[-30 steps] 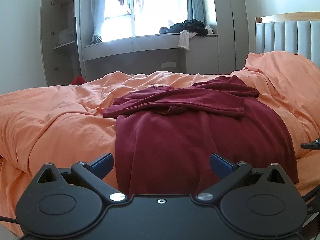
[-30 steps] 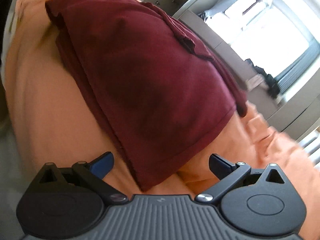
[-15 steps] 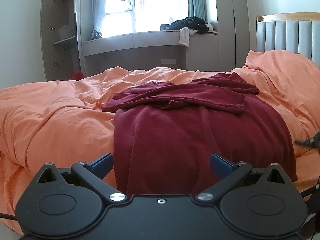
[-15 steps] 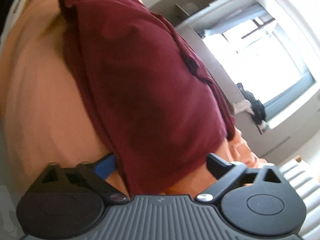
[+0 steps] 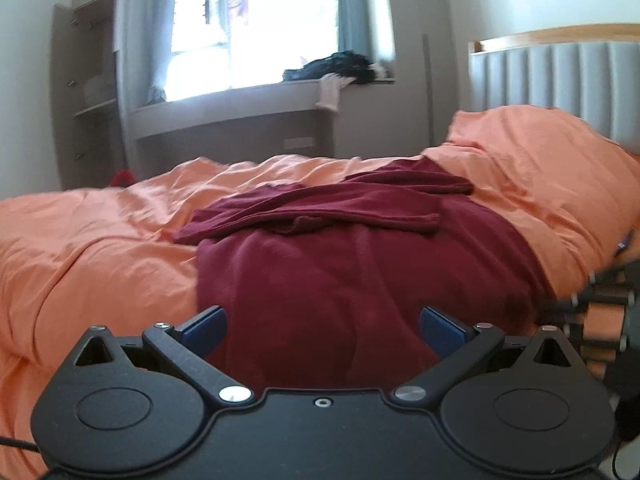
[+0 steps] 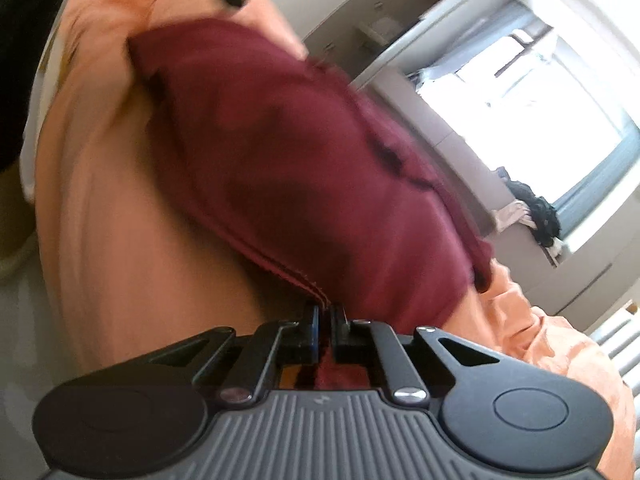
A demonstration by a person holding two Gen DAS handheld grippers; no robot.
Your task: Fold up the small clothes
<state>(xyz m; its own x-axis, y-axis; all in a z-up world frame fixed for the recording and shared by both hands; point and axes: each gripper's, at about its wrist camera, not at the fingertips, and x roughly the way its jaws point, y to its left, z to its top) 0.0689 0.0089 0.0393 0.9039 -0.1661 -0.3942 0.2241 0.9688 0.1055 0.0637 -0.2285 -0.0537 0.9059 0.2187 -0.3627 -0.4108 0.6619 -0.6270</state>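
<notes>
Shirt hem's right at your tongs, body running away toward the window
Right tongs (image 6: 325,322) just clamped the maroon shirt's (image 5: 360,280) corner; left tongs (image 5: 323,325) gape wide over its other corner, grabbing nothing.

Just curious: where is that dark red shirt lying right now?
In the left wrist view the dark red shirt lies mid-frame on the orange bedding, below the window.

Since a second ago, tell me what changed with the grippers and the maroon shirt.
The right gripper has just closed its jaws on the near hem corner of the maroon shirt; a second ago they stood wide open around that corner. The left gripper stays open at the hem, holding nothing. The shirt remains spread on the orange duvet, sleeves folded across it.
</notes>
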